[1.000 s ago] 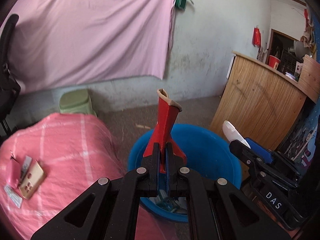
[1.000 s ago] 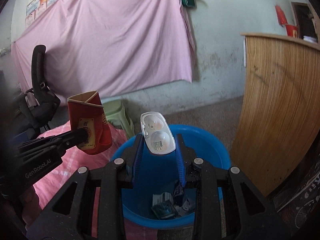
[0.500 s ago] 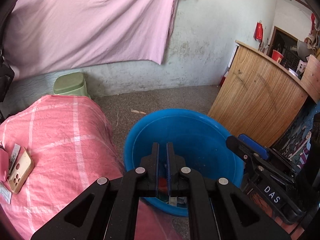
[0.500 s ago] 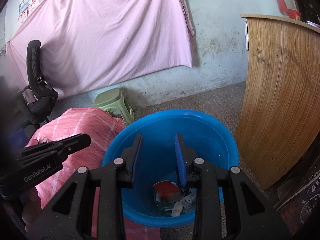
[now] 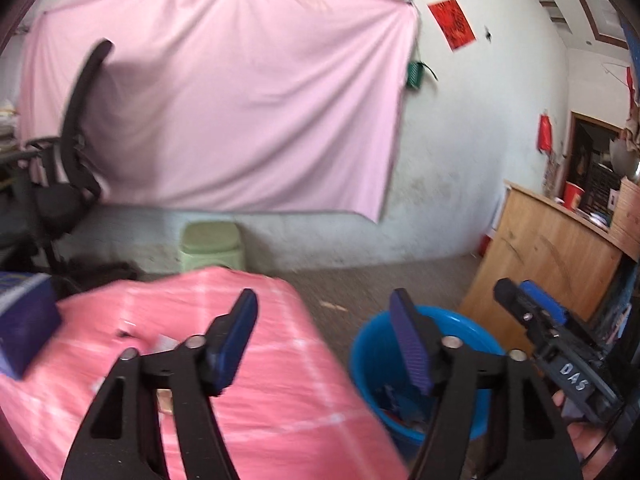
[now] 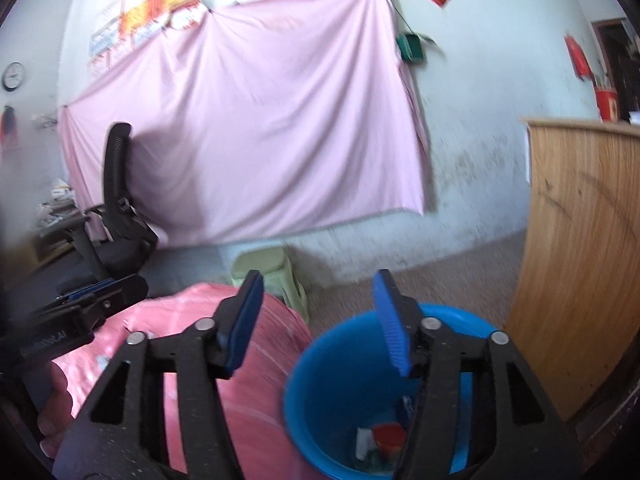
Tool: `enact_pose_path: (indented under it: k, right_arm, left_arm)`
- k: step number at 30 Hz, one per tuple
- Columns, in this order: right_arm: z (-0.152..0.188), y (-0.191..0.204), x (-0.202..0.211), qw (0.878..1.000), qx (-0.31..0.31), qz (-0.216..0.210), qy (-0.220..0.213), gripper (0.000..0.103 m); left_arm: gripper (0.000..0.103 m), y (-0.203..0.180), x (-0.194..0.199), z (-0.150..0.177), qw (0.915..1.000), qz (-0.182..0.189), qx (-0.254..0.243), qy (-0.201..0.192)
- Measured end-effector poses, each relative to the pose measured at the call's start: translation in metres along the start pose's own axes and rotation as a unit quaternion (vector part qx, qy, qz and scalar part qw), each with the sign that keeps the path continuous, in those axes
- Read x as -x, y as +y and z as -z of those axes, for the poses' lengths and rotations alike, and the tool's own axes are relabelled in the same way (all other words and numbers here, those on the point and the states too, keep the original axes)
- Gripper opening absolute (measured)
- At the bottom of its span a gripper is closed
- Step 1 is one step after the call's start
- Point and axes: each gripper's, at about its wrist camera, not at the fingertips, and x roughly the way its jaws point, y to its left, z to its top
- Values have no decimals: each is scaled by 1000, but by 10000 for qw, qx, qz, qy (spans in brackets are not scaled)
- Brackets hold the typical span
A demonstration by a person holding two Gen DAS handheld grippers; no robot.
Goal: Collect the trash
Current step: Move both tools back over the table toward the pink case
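Trash (image 6: 384,438) lies in the bucket (image 6: 320,364); a few scraps (image 5: 162,342) remain on the pink cloth (image 5: 280,392). They look light and flat, so I would pinch an edge. Left gripper (image 5: 324,336) and right gripper (image 6: 318,314) have just been opening, both wide and empty.

A pale pink fabric sheet (image 6: 248,120) fills the upper middle of the frame. Lower left, a pink cloth with faint white checks (image 5: 224,380) covers the counter. Lower right, a bright blue round plastic basin (image 6: 332,376) holds red and white scraps (image 6: 384,438). Both black claws wear blue pads (image 6: 390,332).
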Motion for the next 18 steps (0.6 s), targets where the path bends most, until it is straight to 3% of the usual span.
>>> enact_pose_path:
  k: [4, 7, 10, 18]
  right_arm:
    - [-8, 30, 8, 9988, 32, -256, -408, 103]
    - [-11, 51, 10, 9969, 80, -468, -630, 103]
    - [-12, 73, 9, 9941, 124, -740, -781, 103]
    - [-1, 124, 5, 9864, 502, -1245, -949, 103]
  left_arm:
    - [89, 28, 28, -5, 9987, -410, -6, -300]
    - [99, 51, 49, -4, 9957, -737, 92, -554]
    - [101, 72, 67, 0, 9914, -1016, 160, -812]
    - [102, 120, 100, 18, 9813, -1591, 197, -1063]
